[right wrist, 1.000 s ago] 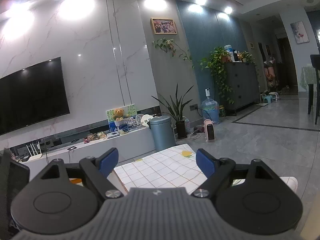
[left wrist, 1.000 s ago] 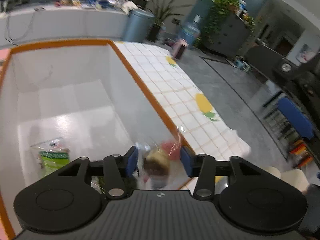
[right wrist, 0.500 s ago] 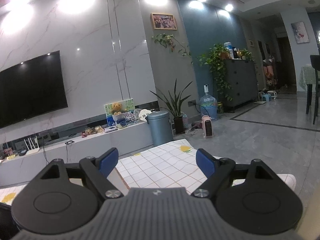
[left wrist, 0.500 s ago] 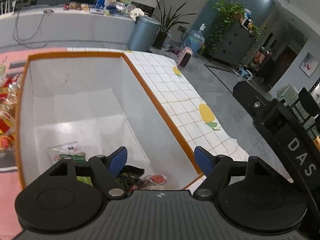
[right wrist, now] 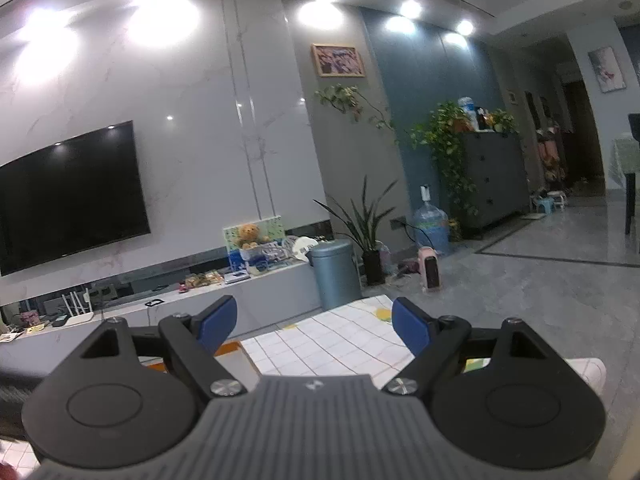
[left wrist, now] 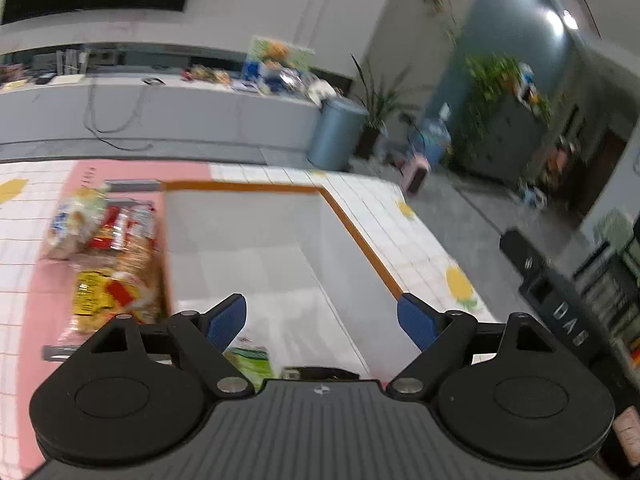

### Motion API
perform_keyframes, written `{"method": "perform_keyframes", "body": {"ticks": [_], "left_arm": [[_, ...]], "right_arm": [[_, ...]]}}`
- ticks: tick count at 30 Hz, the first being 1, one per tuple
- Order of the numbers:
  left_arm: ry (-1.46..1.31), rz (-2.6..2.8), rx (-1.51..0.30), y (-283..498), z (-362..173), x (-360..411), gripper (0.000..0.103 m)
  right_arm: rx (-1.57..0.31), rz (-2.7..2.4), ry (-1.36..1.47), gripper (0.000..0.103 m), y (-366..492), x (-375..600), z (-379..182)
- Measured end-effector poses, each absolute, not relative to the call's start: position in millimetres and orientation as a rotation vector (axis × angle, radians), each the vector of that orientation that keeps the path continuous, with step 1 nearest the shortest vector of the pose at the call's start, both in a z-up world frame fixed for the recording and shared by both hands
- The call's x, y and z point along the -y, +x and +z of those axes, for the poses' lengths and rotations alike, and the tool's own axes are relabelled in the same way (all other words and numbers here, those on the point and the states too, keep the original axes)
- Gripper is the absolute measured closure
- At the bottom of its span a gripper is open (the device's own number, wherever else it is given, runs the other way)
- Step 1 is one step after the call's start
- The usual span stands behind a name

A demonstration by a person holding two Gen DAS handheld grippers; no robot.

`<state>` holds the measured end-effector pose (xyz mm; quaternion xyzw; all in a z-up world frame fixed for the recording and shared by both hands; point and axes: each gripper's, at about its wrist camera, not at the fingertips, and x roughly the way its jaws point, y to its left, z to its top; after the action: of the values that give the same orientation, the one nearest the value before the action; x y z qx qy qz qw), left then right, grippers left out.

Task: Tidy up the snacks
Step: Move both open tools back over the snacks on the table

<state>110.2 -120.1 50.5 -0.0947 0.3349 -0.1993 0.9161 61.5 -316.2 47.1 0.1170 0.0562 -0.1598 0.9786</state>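
A white box with an orange rim sits on the tiled tablecloth. Inside it, near my left gripper, lie a green snack packet and a dark packet, both partly hidden by the gripper body. A pile of snack bags lies on a pink mat left of the box. My left gripper is open and empty above the box's near end. My right gripper is open and empty, held high over the tablecloth, facing the room.
The other gripper's black body is at the right. The box's orange corner shows low in the right wrist view. Beyond the table are a TV console, a blue bin and a plant.
My left gripper opened and let go of the clear-wrapped snack into the box, then lifted and tilted up and left, bringing the snack pile into view. My right gripper stayed open and panned a little.
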Motion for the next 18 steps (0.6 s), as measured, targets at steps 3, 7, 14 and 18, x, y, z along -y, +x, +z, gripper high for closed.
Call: {"method": "perform_keyframes", "body": {"ticks": [3,7,14,18], "left_arm": [[-0.172,-0.401,-0.653,97,61,101,0.003],[-0.129,-0.340,-0.613,82,68,79,0.003],[-0.071,-0.214,-0.572,66,68,38,0.005],[-0.096,-0.159,-0.557,64,64,14,0.006]], "right_arm": [[-0.105,-0.292,0.208,0.020,60,310,47],[-0.090,-0.243,0.174,0.020,58,299,47],[-0.045,-0.073,0.103,0.020,49,270,47],[-0.062,0.072,0.140,0.020,48,256,44]]}}
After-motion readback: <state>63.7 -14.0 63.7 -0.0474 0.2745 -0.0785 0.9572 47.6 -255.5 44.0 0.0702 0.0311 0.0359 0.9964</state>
